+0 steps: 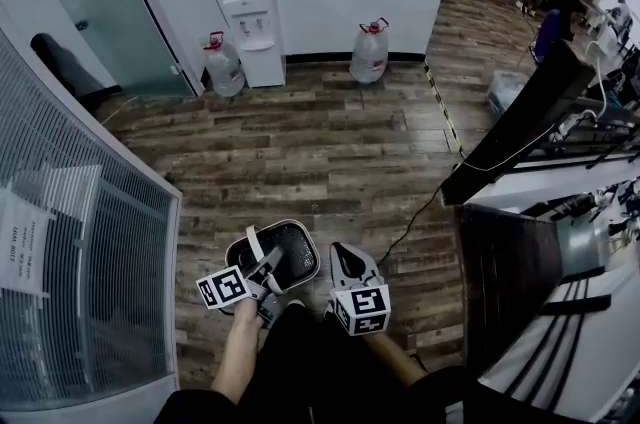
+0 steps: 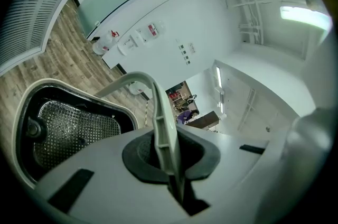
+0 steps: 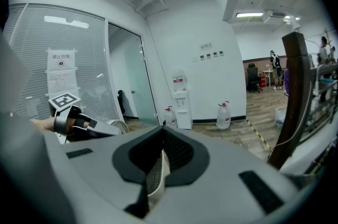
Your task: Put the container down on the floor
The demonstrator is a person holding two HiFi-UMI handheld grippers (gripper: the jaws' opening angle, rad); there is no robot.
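**Left claw clamped on the container's handle, right claw closed on nothing**

In the head view, the pale grey plastic container with a black interior and mesh insert [image 1: 290,252] sits low in the frame, toward 6 o'clock, above the brown wood-plank floor [image 1: 330,142]. Its curved pale grey handle [image 1: 257,257] stands up over the rim. The left gripper [image 1: 266,265] has its jaws pressed together on that handle. The left gripper view confirms this: the handle strip [image 2: 161,122] runs straight down between the dark pads [image 2: 140,157], and the container's rim [image 2: 21,112] lies at 9 o'clock of the jaws. No view shows the container's base, so I cannot tell whether it touches the floor.

The right gripper [image 1: 347,262] is just beside the container at its 3 o'clock, apart from it. In the right gripper view its jaws stand together with nothing between them.

Across the floor, at 11 o'clock in the head view, a white water dispenser [image 1: 254,37] stands against the wall. One clear water bottle [image 1: 223,64] stands just at its 8 o'clock and another [image 1: 369,52] well apart at its 3 o'clock.
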